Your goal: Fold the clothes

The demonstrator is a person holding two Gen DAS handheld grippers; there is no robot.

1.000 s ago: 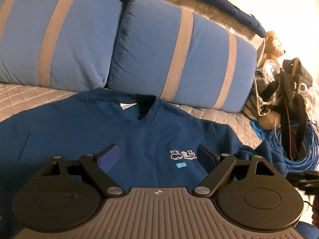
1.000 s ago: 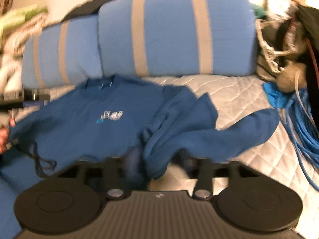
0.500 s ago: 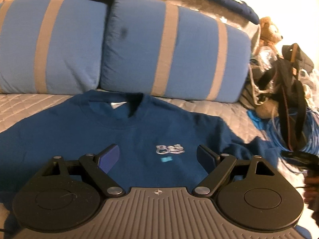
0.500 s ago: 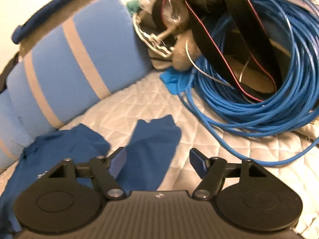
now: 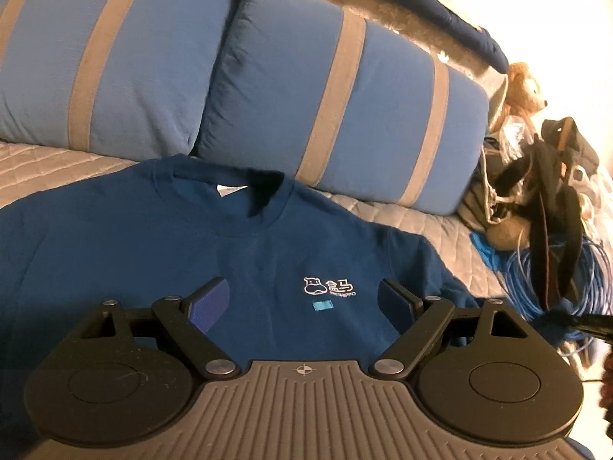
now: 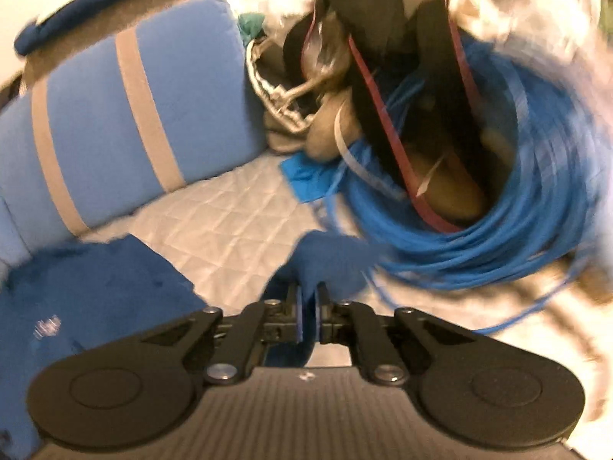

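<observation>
A dark blue sweatshirt (image 5: 153,253) with a small white chest logo (image 5: 329,286) lies face up on the quilted bed, collar toward the pillows. My left gripper (image 5: 302,299) hovers open above its chest, nothing between the fingers. In the right wrist view the sweatshirt's body (image 6: 88,291) lies at the left and its sleeve end (image 6: 329,264) reaches toward the cable coil. My right gripper (image 6: 307,299) is shut on that sleeve end, the cloth bunched between the pads. This view is motion-blurred.
Two blue pillows with grey stripes (image 5: 337,115) lean at the bed's head. A coil of blue cable (image 6: 498,237), black straps (image 6: 379,88), a plush bear (image 5: 525,88) and other clutter crowd the right side. White quilt (image 6: 237,230) shows between sleeve and body.
My right gripper swung toward the sleeve end, stood open over it half a second ago, and has now shut on it. The left gripper shifted slightly above the chest and stays open.
</observation>
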